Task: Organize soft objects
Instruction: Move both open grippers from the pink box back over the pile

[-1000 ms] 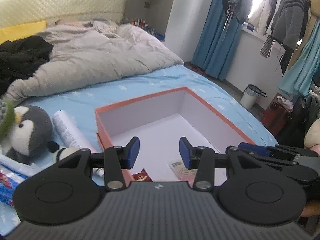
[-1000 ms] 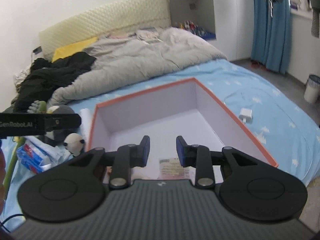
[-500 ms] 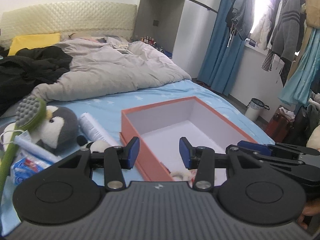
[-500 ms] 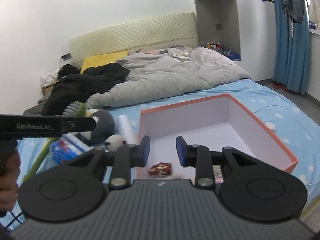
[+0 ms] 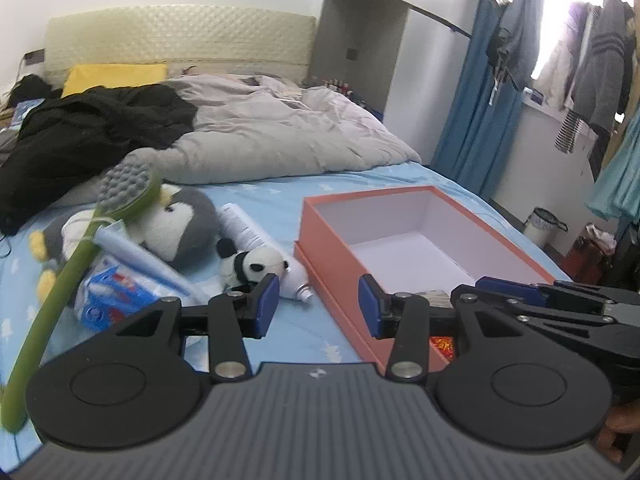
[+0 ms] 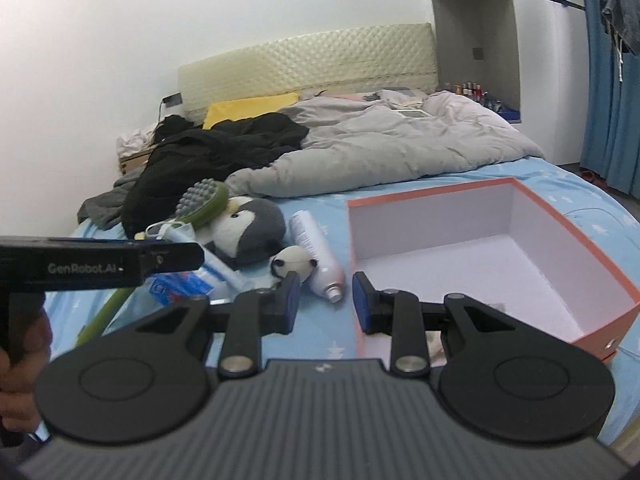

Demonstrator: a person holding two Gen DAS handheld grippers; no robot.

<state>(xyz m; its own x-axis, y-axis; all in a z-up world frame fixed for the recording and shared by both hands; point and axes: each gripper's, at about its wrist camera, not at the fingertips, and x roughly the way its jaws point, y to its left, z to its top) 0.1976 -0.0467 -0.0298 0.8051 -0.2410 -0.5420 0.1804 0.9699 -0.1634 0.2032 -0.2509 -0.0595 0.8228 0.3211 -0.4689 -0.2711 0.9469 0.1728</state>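
Observation:
An open orange box [image 5: 332,248] with a white inside sits on the blue bed sheet; it also shows in the right wrist view [image 6: 560,216]. Small items lie at its near end. Left of it lie a grey penguin plush [image 5: 176,224] [image 6: 248,228], a small panda plush [image 5: 256,266] [image 6: 294,264], a white bottle [image 5: 248,228] [image 6: 316,256], a green long-handled brush [image 5: 80,256] [image 6: 204,200] and a blue pack [image 5: 116,296]. My left gripper [image 5: 318,306] is open and empty above the box's near left corner. My right gripper [image 6: 326,302] is open and empty, beside the left one.
A grey duvet [image 5: 272,136] and black clothes [image 5: 88,136] cover the far half of the bed. Blue curtains [image 5: 480,112], hanging clothes and a small bin [image 5: 544,226] stand to the right. The left gripper's body [image 6: 100,266] crosses the right wrist view at left.
Both grippers have pulled back and swung left from over the box. The plush toys, bottle and brush have come into fuller view. Both jaws stay open.

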